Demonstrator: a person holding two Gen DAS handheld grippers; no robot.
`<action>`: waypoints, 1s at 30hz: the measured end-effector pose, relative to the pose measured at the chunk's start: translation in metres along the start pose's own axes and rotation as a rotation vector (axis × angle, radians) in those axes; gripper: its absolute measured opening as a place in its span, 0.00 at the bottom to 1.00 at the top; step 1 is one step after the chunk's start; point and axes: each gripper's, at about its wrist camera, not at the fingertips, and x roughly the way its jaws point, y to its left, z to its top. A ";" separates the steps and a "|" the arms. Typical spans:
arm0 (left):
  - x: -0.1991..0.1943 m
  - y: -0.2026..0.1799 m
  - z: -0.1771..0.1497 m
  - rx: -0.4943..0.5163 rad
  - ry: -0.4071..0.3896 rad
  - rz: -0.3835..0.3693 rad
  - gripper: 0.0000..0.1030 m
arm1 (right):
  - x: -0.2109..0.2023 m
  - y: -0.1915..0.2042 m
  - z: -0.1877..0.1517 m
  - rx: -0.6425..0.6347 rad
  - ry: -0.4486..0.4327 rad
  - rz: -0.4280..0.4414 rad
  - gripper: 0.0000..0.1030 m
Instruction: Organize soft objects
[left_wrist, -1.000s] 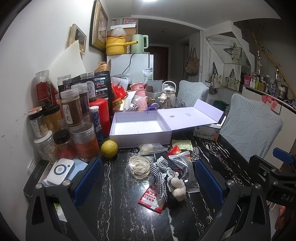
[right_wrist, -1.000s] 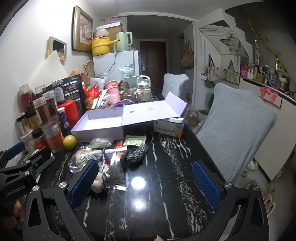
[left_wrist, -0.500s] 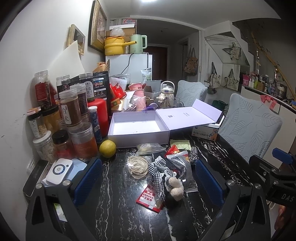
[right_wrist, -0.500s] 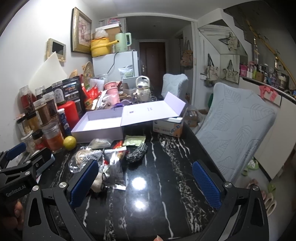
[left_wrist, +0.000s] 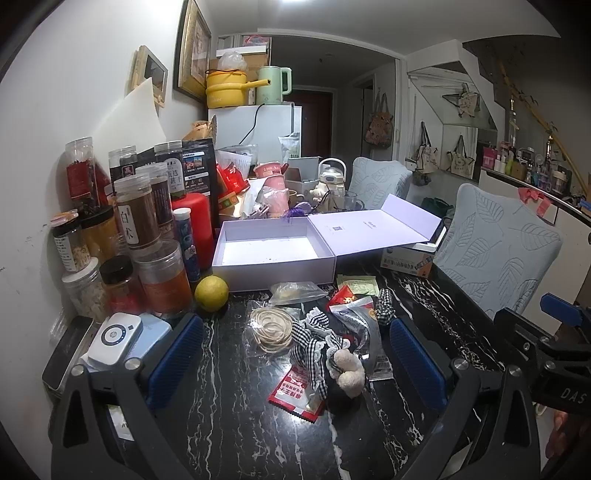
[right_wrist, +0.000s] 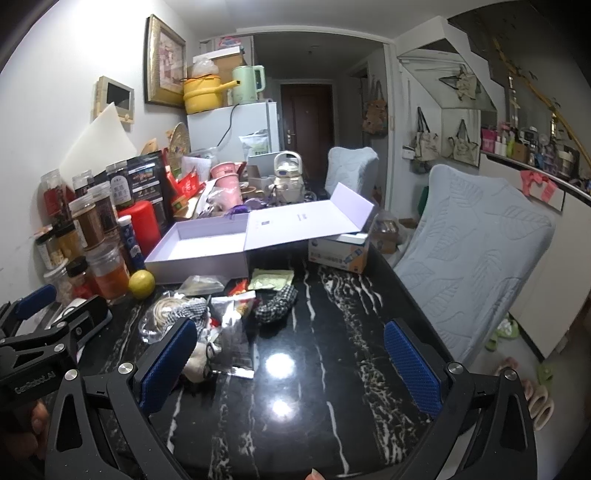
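both grippers wide, holding nothing. checked fabric bow (left_wrist: 312, 341) with plush pompoms (left_wrist: 347, 371) looks light, floppy; left gripper (left_wrist: 295, 354) should pinch the bunched middle, near open box (left_wrist: 273, 271).

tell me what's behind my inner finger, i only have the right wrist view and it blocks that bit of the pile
Observer: A checked bow with cream pom-poms lies there on the black table.
Operator: is the left gripper on it
Observer: No. The left gripper is open, one finger on either side of the bow, not touching it.
Operator: anything under the bow
Observer: A red sachet pokes out from beneath its ribbon tail.
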 end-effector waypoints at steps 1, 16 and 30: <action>0.001 0.001 -0.001 -0.002 0.003 -0.002 1.00 | 0.001 0.000 -0.001 0.001 0.003 0.003 1.00; 0.040 0.008 -0.021 -0.017 0.085 -0.017 1.00 | 0.036 -0.001 -0.020 -0.001 0.058 0.064 1.00; 0.077 0.003 -0.037 -0.023 0.203 -0.087 1.00 | 0.087 -0.002 -0.034 -0.014 0.135 0.123 1.00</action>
